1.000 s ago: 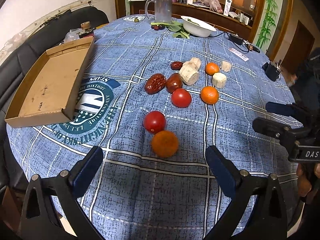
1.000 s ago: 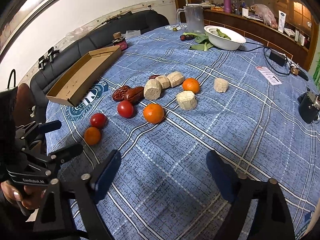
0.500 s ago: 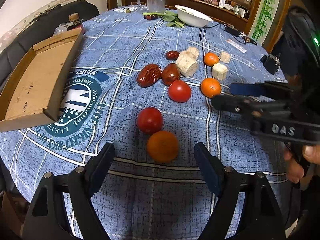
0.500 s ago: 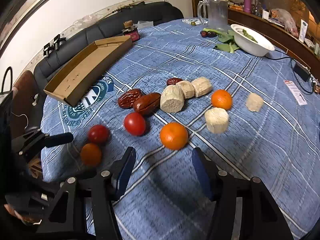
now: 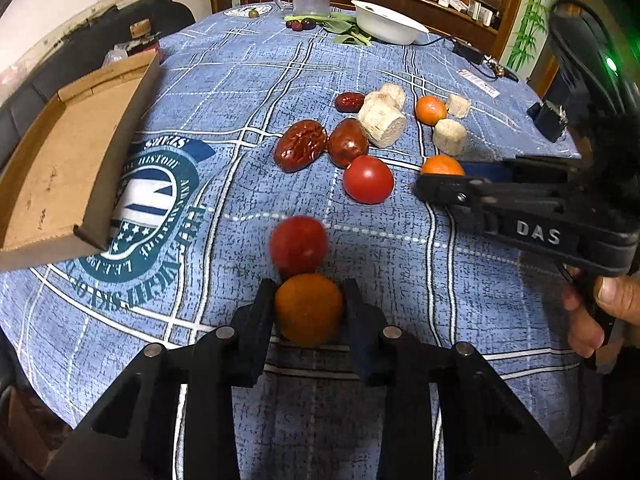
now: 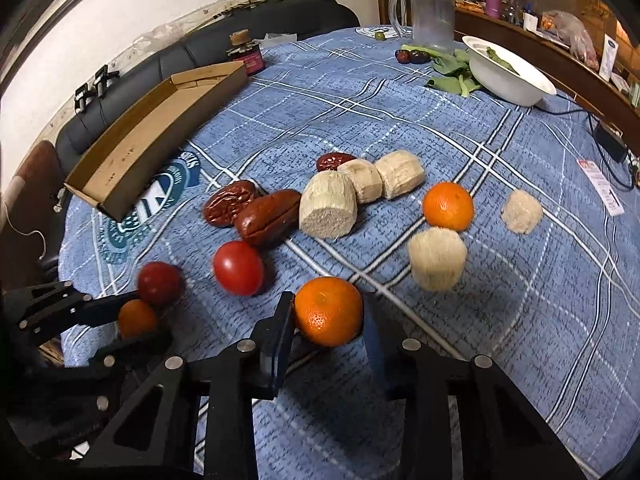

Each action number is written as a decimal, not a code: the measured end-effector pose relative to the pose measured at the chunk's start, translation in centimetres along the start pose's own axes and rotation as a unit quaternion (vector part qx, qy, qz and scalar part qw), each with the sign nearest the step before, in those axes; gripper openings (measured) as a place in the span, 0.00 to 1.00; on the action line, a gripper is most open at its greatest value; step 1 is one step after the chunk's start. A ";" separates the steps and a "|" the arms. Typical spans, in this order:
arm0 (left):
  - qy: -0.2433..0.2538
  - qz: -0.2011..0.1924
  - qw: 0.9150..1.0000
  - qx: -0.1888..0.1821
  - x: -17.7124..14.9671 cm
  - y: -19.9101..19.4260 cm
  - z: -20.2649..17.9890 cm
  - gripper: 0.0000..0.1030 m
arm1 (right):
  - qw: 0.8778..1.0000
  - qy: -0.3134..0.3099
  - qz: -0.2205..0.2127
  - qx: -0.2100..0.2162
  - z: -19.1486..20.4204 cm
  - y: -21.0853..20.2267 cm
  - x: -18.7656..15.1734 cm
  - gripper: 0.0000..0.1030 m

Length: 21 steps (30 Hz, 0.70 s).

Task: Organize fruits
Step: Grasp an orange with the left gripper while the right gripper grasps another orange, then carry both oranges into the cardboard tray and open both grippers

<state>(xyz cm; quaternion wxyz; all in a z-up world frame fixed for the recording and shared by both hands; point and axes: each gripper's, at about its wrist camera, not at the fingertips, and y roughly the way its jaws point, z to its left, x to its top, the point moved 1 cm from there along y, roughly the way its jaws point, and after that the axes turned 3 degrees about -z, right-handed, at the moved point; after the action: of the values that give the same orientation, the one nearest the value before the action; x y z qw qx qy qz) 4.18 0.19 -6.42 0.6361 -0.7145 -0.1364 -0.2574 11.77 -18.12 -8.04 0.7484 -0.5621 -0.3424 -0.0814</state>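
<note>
The round surface (image 6: 500, 360) has a blue checked cloth (image 5: 240, 64) with a round badge (image 5: 148, 216) printed on it. On the cloth lie three oranges, two red tomatoes (image 6: 238, 268), three dark red dates (image 6: 267, 216) and five pale chunks (image 6: 328, 210). A flat cardboard box (image 6: 152, 140) sits at the left edge. At the far side stand a clear jug (image 6: 432, 12), a white bowl (image 6: 508, 76), some green leaves (image 6: 452, 76) and a small dark jar (image 6: 245, 54). A paper tag (image 6: 604, 192) lies on the right.
</note>
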 end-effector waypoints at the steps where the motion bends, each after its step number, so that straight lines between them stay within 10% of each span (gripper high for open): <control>1: -0.003 -0.001 1.000 -0.003 -0.1 -0.2 0.1 0.29 | 1.000 0.003 -0.003 0.003 0.0 -0.4 -0.2 0.33; 21: -0.042 -0.055 0.997 -0.015 0.3 -5.3 5.5 0.29 | 0.998 0.019 -0.041 0.052 5.2 -4.4 0.0 0.32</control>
<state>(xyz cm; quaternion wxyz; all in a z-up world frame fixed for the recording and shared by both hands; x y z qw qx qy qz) 2.75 6.34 -2.08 0.6040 -0.7253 -0.1984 -0.2643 7.37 -14.98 -3.91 0.7787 -0.5065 -0.3551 -0.1049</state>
